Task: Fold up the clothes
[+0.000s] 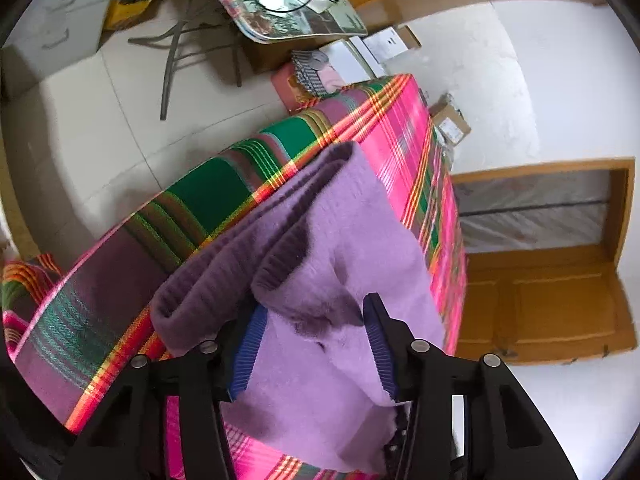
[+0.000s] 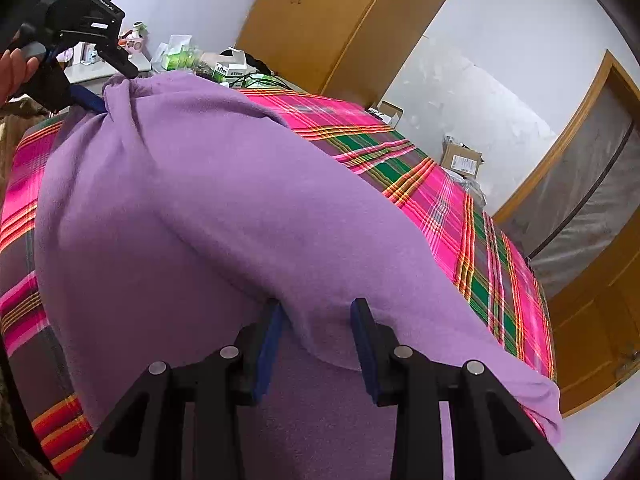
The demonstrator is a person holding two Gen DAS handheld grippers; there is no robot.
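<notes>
Plaid-covered bed [image 2: 440, 200] in a bedroom, lilac sweater [image 2: 208, 208] lifted above it.
Soft, light, floppy knit; left tool [image 1: 312, 344] and right tool [image 2: 316, 344] each pinch bunched fabric; the ribbed hem [image 1: 224, 256] grips best.

I count one purple garment [image 2: 208, 208] — a single fleecy piece with dark ribbed cuffs, two of which show in my left view. One plaid bedspread [image 2: 440, 184] covers one bed. I have two grippers: my left gripper [image 1: 316, 344] and my right gripper [image 2: 316, 320], each with two blue-padded jaws. One hand [image 2: 14, 72] shows. Beyond the bed I count two cardboard boxes [image 1: 450, 122] — and one folding table [image 1: 280, 4] and two wooden doors [image 2: 348, 20].
</notes>
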